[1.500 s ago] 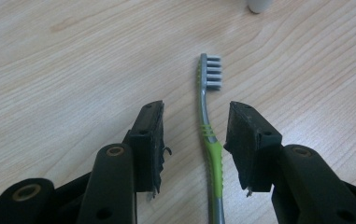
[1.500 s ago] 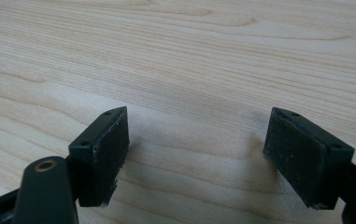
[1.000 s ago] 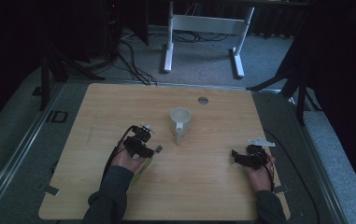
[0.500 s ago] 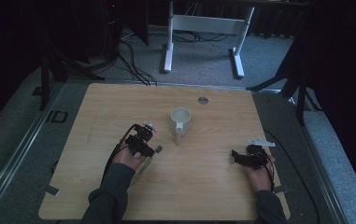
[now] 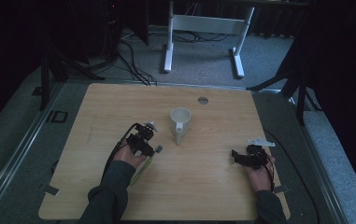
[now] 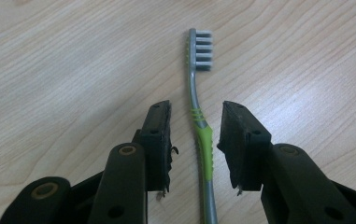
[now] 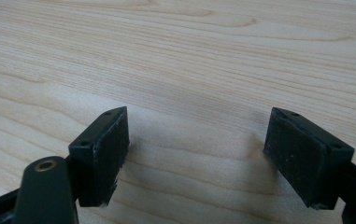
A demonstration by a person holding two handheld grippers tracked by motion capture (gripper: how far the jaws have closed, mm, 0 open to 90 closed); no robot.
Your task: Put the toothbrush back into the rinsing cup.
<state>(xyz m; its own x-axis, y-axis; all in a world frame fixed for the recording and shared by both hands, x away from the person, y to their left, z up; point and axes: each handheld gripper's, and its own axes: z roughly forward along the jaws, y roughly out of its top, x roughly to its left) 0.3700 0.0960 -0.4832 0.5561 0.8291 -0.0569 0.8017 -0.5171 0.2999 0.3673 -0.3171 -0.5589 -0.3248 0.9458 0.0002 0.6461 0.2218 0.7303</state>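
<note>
Toothbrush (image 6: 200, 135) lies flat on table (image 5: 213, 186) between left claw (image 6: 194, 140) pads, untouched; jaws have just been closing, gap remains each side. Right claw (image 7: 194, 154) apart over bare wood.

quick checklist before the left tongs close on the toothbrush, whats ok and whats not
1. Toothbrush lies between the left tongs: ok, the green handle runs up the gap.
2. Pads pressing the handle: not ok yet. The jaws have just been closing, but wood still shows on both sides of the handle.
3. Handle centred in the gap: ok, roughly midway between the two pads.
4. Bristle head free: ok, it lies flat on the table beyond the pads, untouched.
5. White cup out of the way: ok, it stands apart from the left tongs.
6. Right tongs idle: ok, jaws wide apart over bare wood, nothing between them.
</note>
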